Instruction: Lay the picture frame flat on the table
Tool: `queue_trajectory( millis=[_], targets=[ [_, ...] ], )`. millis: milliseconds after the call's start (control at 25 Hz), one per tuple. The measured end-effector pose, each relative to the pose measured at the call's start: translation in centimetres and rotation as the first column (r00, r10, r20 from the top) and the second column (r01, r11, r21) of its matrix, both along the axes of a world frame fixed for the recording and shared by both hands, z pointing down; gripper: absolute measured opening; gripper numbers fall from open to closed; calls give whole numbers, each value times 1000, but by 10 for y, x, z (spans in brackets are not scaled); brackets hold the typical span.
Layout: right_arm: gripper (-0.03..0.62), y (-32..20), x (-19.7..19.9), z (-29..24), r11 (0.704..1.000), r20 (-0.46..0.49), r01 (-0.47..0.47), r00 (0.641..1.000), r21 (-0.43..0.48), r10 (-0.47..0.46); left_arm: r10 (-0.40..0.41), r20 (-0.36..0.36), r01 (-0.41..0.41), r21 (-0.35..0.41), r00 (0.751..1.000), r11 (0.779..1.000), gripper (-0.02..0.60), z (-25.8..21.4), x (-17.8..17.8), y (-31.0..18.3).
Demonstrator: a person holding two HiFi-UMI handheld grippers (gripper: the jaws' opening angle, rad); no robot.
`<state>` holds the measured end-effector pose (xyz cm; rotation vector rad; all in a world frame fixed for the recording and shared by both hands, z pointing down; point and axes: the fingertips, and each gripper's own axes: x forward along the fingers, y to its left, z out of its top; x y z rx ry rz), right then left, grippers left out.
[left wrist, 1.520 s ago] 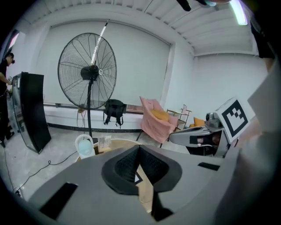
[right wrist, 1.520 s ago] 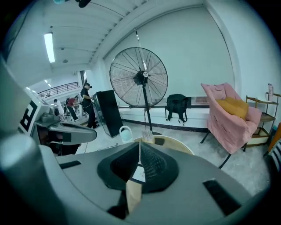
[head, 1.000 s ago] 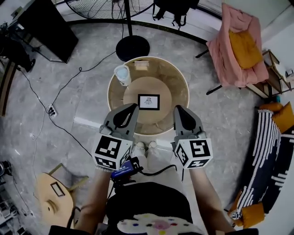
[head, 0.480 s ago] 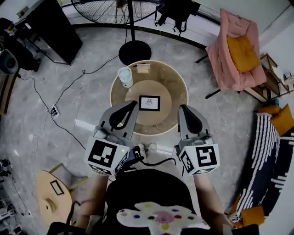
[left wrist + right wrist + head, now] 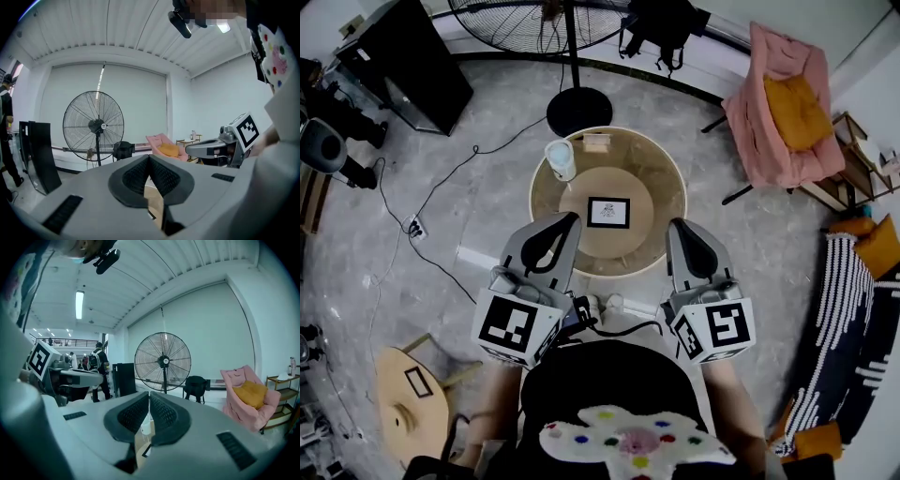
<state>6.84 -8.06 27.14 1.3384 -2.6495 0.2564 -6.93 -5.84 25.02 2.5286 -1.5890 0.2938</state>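
Note:
The black picture frame point(image 5: 608, 212) lies flat, picture side up, in the middle of the round wooden table point(image 5: 661, 187). Both grippers hover above the table's near edge, well apart from the frame. My left gripper point(image 5: 571, 221) is shut with nothing in it; in the left gripper view its ribbed pads point(image 5: 140, 174) meet at the tip of the left gripper point(image 5: 149, 157). My right gripper point(image 5: 677, 228) is also shut and empty, and the right gripper point(image 5: 149, 395) points out across the room. Only a sliver of tabletop shows below each pair of jaws.
A white jug point(image 5: 561, 159) and a small wooden card holder point(image 5: 597, 142) stand at the table's far side. A standing fan's base point(image 5: 578, 111) is beyond it, a pink armchair point(image 5: 787, 103) at the right, a black cabinet point(image 5: 412, 56) far left, a wooden stool point(image 5: 412, 403) near left.
Both grippers have lifted and drawn back toward the person, still shut. The frame has stayed flat on the table.

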Motion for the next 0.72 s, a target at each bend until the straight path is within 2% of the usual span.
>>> queue_trajectory(
  millis=[360, 720],
  targets=[
    [38, 5, -6, -3, 1000, -12, 15, 1000, 13, -15, 6, -11, -6, 29, 1000, 1000, 17, -2, -1, 1],
    [37, 9, -7, -3, 1000, -28, 26, 999, 17, -25, 6, -14, -6, 10, 1000, 1000, 17, 2, 1, 4]
  ],
)
